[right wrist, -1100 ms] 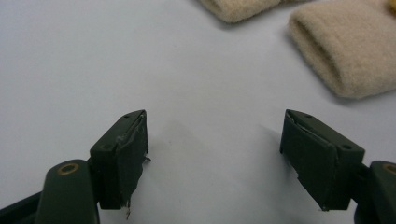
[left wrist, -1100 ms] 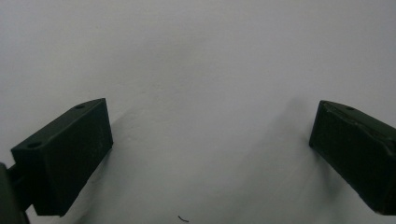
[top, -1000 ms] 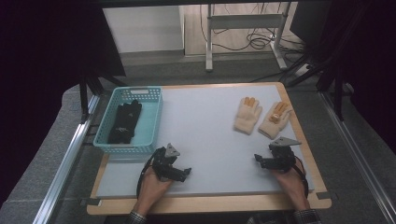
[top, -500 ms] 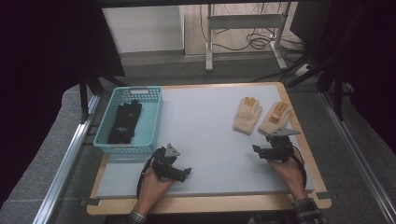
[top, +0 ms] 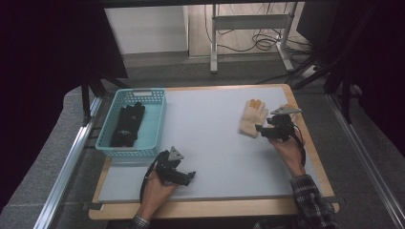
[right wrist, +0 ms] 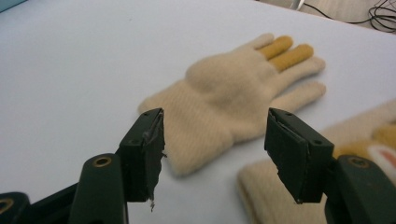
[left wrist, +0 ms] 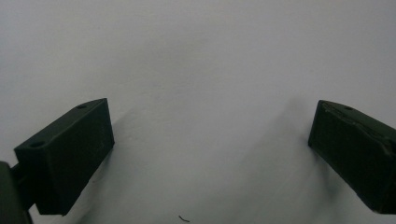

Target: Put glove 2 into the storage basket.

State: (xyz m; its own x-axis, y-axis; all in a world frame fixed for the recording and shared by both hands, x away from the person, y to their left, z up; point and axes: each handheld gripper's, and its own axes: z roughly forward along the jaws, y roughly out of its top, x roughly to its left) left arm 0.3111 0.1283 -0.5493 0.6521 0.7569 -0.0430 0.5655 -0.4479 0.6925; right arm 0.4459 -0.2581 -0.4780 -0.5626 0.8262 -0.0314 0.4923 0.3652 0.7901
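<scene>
Two cream knitted gloves with yellow fingertips lie flat on the white bench, and the nearer cream glove is the landmark for everything else. The second cream glove lies just beside it, partly hidden under the right gripper in the high view. The right gripper hovers at the cuff end of the nearer glove with its jaws wide apart and nothing between them, the cuff lying just beyond their tips; whether they touch the fabric yet I cannot tell. The left gripper rests well apart from that glove, toward the person's side of the bench, its jaws also spread wide over bare white surface. Far across the bench from the glove sits a turquoise plastic mesh basket with a pair of black gloves already inside. Judging from this, the work looks like sorting gloves into the basket: the black ones seem done, both cream ones are left, and the present step is the approach to grasp the first of them. Nothing lies on the bench between the glove and the basket; the neighbouring glove is close enough that a careless pinch could catch it too.
</scene>
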